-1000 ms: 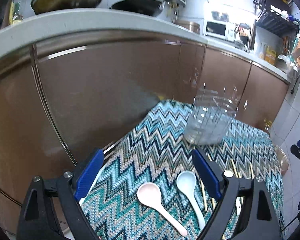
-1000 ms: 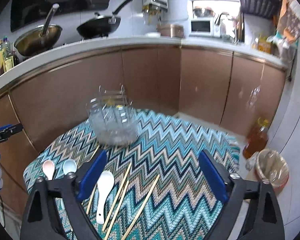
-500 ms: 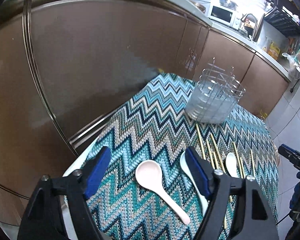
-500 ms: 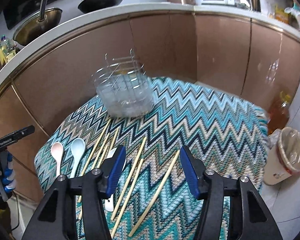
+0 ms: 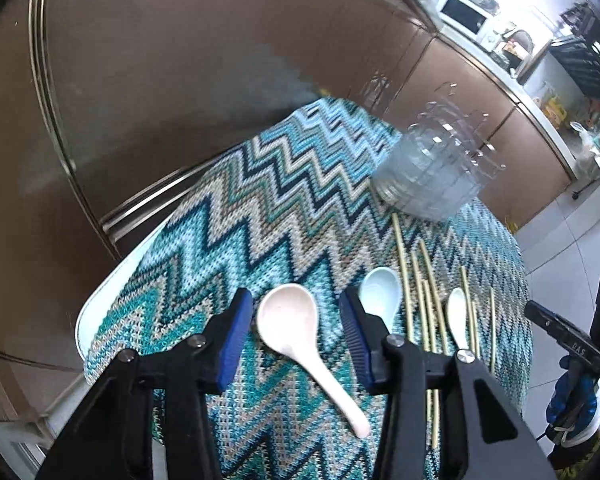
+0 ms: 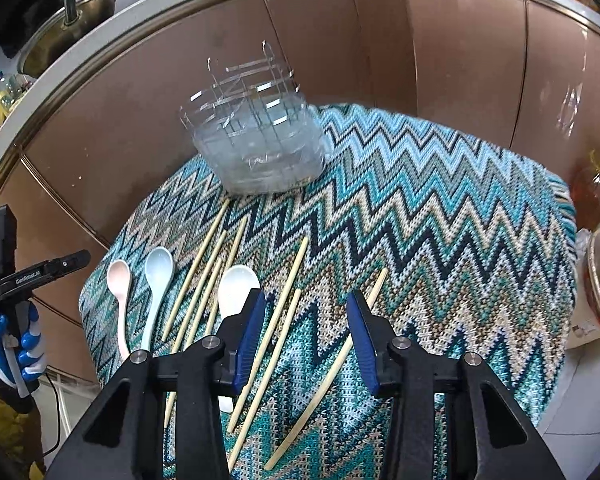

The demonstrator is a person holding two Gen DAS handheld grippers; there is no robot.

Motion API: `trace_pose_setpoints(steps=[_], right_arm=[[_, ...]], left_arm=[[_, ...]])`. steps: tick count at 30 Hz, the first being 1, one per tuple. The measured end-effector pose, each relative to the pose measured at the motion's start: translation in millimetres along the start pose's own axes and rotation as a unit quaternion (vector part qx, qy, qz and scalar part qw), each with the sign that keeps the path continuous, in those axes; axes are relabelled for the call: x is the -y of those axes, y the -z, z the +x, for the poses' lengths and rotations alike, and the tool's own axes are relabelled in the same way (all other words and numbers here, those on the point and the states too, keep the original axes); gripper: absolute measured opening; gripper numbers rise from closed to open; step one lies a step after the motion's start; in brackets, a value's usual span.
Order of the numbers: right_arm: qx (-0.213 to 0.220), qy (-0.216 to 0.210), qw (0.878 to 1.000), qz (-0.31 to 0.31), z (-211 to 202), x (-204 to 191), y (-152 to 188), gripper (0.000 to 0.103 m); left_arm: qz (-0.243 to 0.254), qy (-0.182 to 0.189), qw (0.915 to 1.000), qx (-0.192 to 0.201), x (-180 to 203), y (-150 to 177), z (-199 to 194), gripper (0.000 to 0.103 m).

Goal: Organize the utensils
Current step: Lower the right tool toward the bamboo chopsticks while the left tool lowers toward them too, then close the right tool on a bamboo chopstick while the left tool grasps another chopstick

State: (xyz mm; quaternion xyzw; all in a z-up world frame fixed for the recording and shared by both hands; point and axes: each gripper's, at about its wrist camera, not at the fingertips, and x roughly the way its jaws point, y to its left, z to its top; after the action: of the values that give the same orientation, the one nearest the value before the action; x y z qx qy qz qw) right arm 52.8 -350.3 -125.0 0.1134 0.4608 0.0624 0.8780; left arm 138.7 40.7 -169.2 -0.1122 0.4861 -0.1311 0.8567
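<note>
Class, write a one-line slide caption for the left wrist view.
Left gripper, jaws closing around the pink spoon on the zigzag cloth.

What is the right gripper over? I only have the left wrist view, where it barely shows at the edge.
Observer: The right gripper hangs over loose chopsticks; two of them lie in the gap between its fingers.
Operator: Is it gripping them?
Observer: No. Its jaws have just been closing, but the pads touch nothing.
Operator: The clear holder is blurred here. Anything in it?
Observer: It looks empty in the right wrist view.
</note>
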Motion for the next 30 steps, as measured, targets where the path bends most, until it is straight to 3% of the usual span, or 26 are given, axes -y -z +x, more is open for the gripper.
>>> trace_pose_setpoints(steps=[8,14,20,30], right_arm=[[-0.034,0.014,0.999,0.027,22.4,26.6,-1.0,0.042],[-0.071,0.018,0.996,0.044,44.2,40.2,-1.6,0.031],[-0.097,0.015,0.993,0.060,59.4,48.4,-1.6,0.030],[-0.120,0.019,0.991,0.052,74.1,52.5,-12.3,0.024]], left_arm=[[-0.016,0.003,0.9998,-0.007,-13.3,3.6,8.5,0.043],[-0.007,0.028,0.9995,-0.009,2.6,-3.6,6.5,0.043],[0.025,0.051,0.9981,-0.025,42.8,-17.3,17.1,0.037],[0.104,0.036,0.9920,-0.061,122.5,-48.1,81.8,0.030]])
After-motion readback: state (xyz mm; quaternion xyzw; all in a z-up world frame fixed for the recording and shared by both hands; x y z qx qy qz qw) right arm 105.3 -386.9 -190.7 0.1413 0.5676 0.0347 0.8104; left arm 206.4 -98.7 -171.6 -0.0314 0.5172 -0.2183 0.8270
